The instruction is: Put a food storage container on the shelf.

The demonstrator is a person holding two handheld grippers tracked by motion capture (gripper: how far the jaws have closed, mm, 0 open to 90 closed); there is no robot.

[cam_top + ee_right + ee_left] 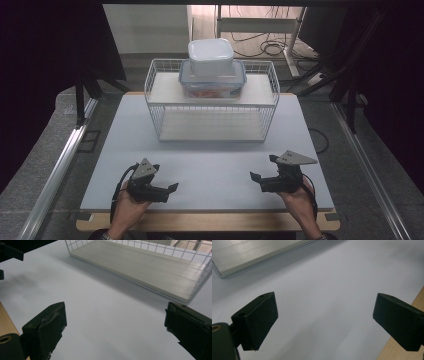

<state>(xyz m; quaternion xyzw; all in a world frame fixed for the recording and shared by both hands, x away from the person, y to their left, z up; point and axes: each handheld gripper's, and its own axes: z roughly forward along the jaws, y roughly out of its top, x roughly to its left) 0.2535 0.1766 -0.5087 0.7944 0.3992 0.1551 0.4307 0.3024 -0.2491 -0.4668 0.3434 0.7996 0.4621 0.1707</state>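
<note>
The left gripper (172, 188) rests low over the near left part of the white tabletop (210, 165), held in a hand (127, 210) that comes in from the bottom edge. Its jaws stand wide apart with nothing between them; in the left gripper view (325, 320) bare white surface lies in the gap, and a strip of the wooden table edge (402, 350) shows at the lower right. The right gripper (256, 180) sits at the near right, also in a hand (300, 200), its jaws likewise spread wide and empty, pointing inward toward the left gripper. The two are well apart from each other.

Farther back on the tabletop stands a white wire rack (155, 85) with two pale shelves. On its upper shelf sits a clear food container with a blue-rimmed lid (212, 85), something orange faintly visible inside, and a smaller white lidded container (210, 57) is stacked on top of it. The lower shelf (210, 125) is seen through the open front. In the right gripper view (115, 322) this lower shelf (140, 267) and the rack's wire wall (200, 255) lie ahead of the jaws, and part of the left gripper (11, 251) shows in the upper left corner. Both grippers are well short of the rack and the containers.
</note>
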